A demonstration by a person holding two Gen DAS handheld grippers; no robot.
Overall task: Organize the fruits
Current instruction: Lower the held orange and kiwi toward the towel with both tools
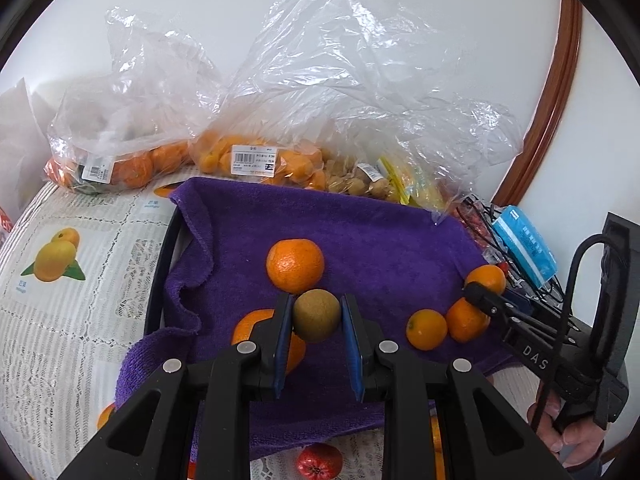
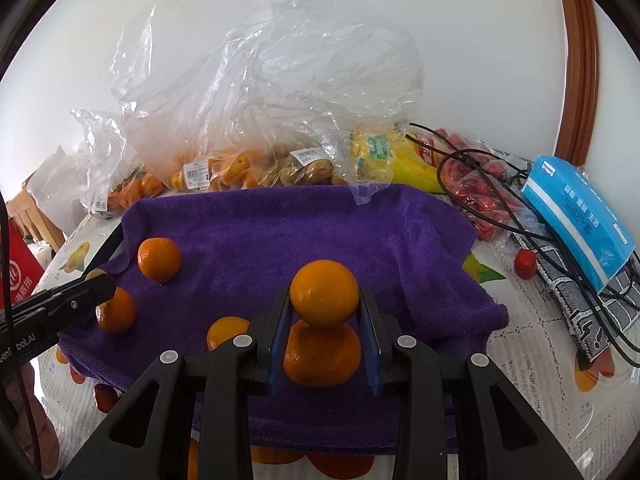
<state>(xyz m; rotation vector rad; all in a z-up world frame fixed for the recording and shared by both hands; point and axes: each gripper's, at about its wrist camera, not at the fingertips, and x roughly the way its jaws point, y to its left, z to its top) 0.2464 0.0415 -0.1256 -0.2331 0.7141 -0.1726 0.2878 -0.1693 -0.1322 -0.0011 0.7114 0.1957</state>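
My left gripper (image 1: 316,314) is shut on a brown kiwi (image 1: 316,316) above the purple towel (image 1: 380,236). An orange (image 1: 295,266) lies just beyond it and another orange (image 1: 256,326) sits partly under the left finger. My right gripper (image 2: 325,304) is shut on an orange (image 2: 324,294), held over a larger orange (image 2: 322,354) on the towel (image 2: 288,224). Other oranges lie on the towel in the right wrist view: one (image 2: 159,260) far left, one (image 2: 117,312) beside the left gripper's tip, one (image 2: 226,332) near my left finger.
Clear plastic bags of oranges and small fruit (image 1: 256,164) line the back of the table. A blue tissue pack (image 2: 576,216), black cables (image 2: 492,196) and a red packet (image 2: 476,192) lie right. A small red fruit (image 2: 525,263) sits on the fruit-print tablecloth (image 1: 68,280).
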